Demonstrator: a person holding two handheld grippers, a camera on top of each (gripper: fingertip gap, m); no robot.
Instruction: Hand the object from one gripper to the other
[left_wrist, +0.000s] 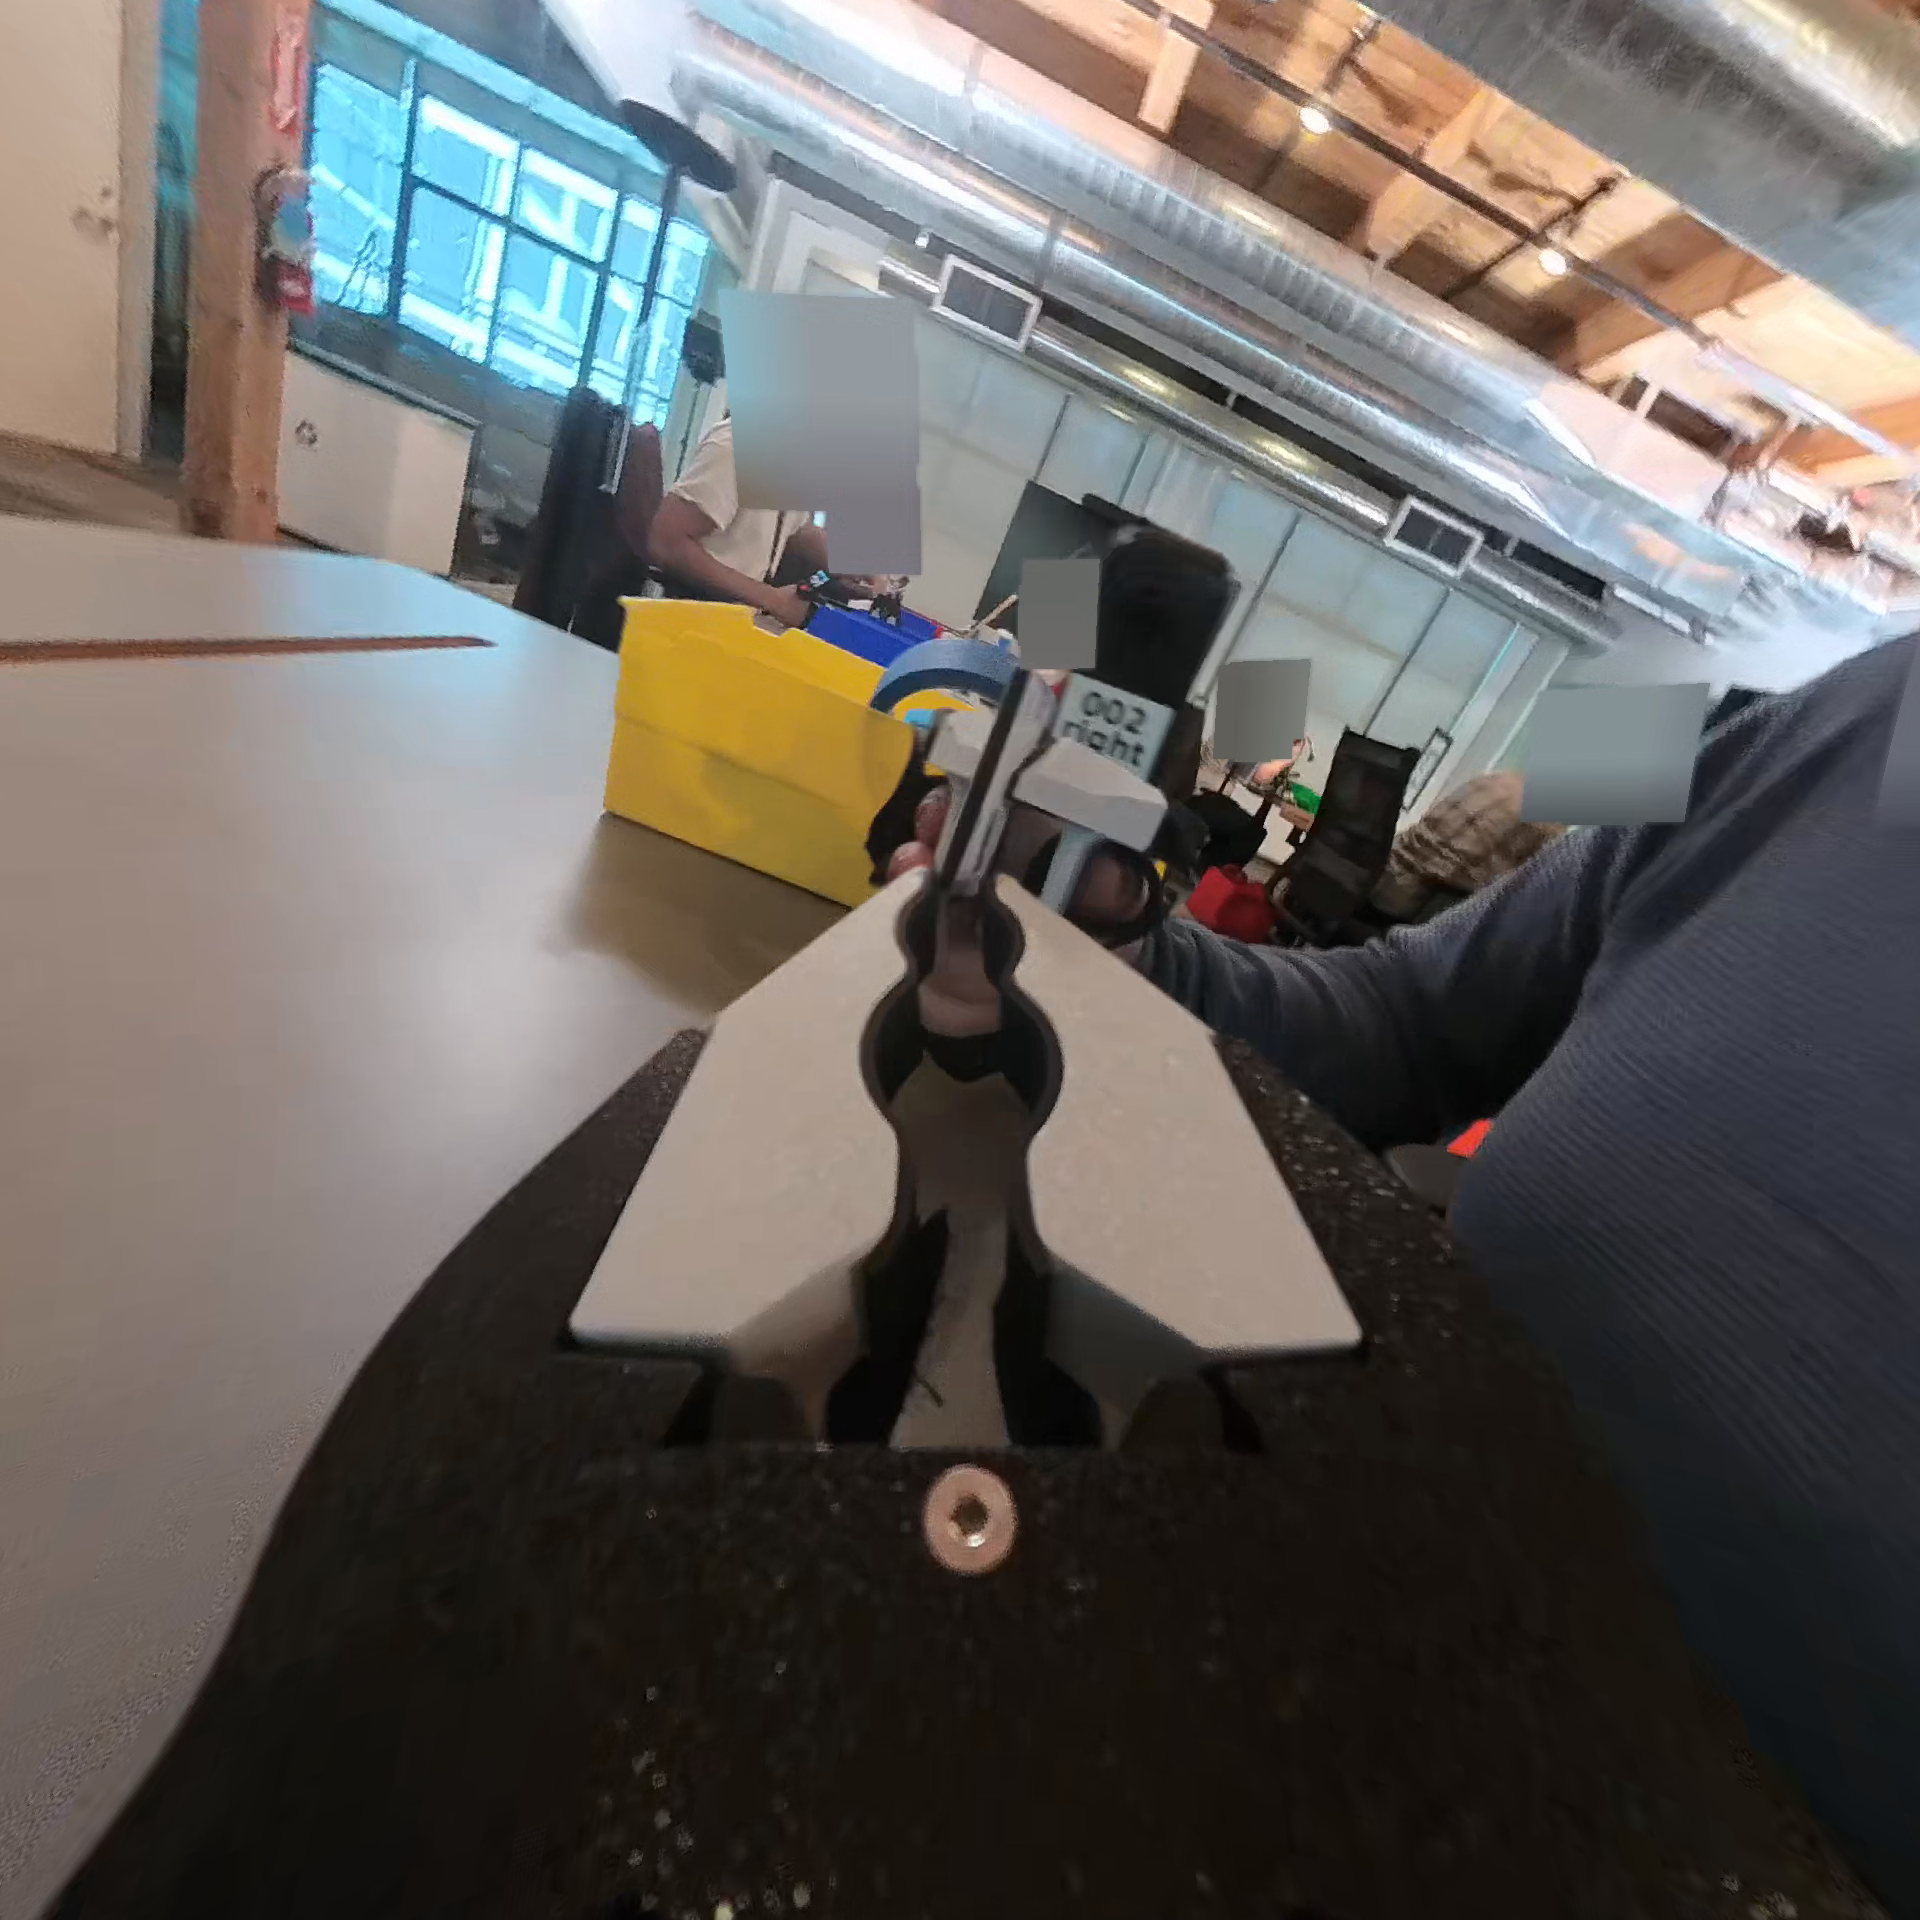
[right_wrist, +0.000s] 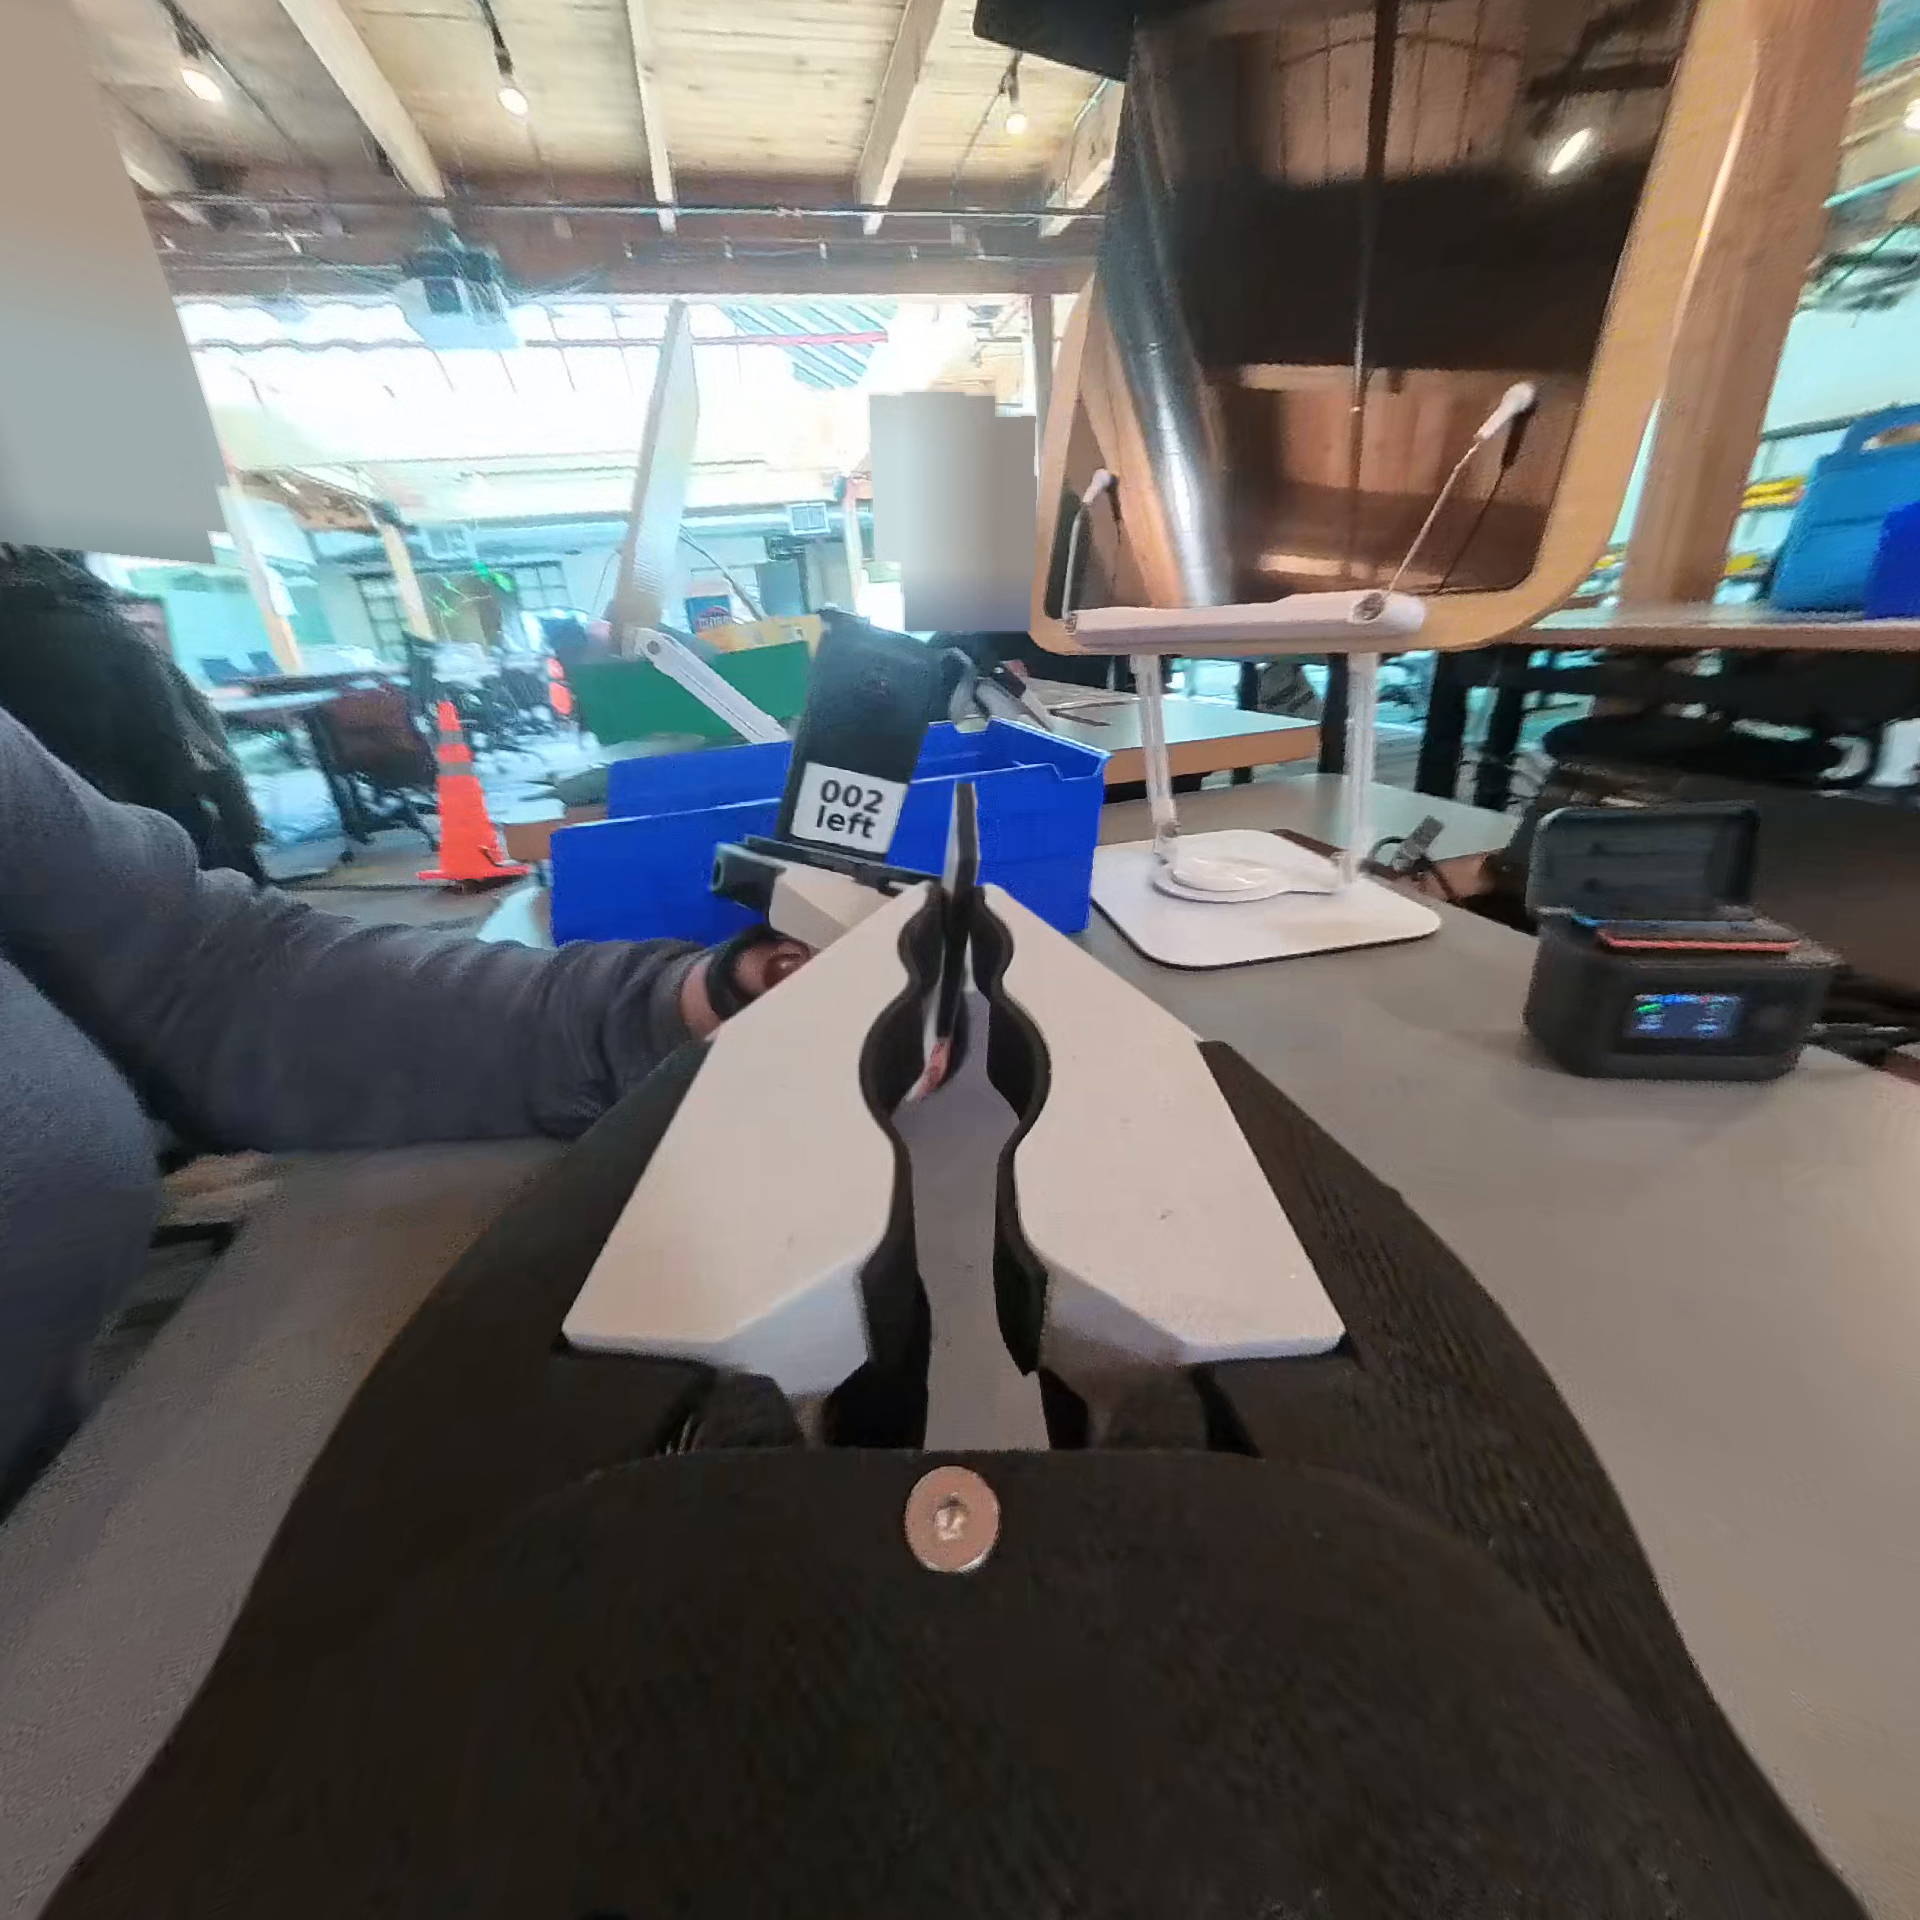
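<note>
A thin flat card (left_wrist: 987, 790), black and white and seen edge-on, stands between the two grippers above the grey table (left_wrist: 260, 935). My left gripper (left_wrist: 963, 888) is closed on its near end at the fingertips. The right gripper (left_wrist: 1039, 779) faces it from the other side, its grey fingers on either side of the card. In the right wrist view the card (right_wrist: 961, 852) runs back between the fingers of my right gripper (right_wrist: 956, 904), which are closed on it. The left gripper (right_wrist: 821, 904) shows just behind, its tips hidden.
A yellow bin (left_wrist: 748, 748) and a blue tape roll (left_wrist: 935, 665) stand behind the handover point. A blue bin (right_wrist: 665, 873), a white stand (right_wrist: 1268, 894) and a black case with a small screen (right_wrist: 1662, 966) stand on the table. Blue sleeves (left_wrist: 1403, 997) reach in. Both grippers' tips are close together, under 4 cm apart.
</note>
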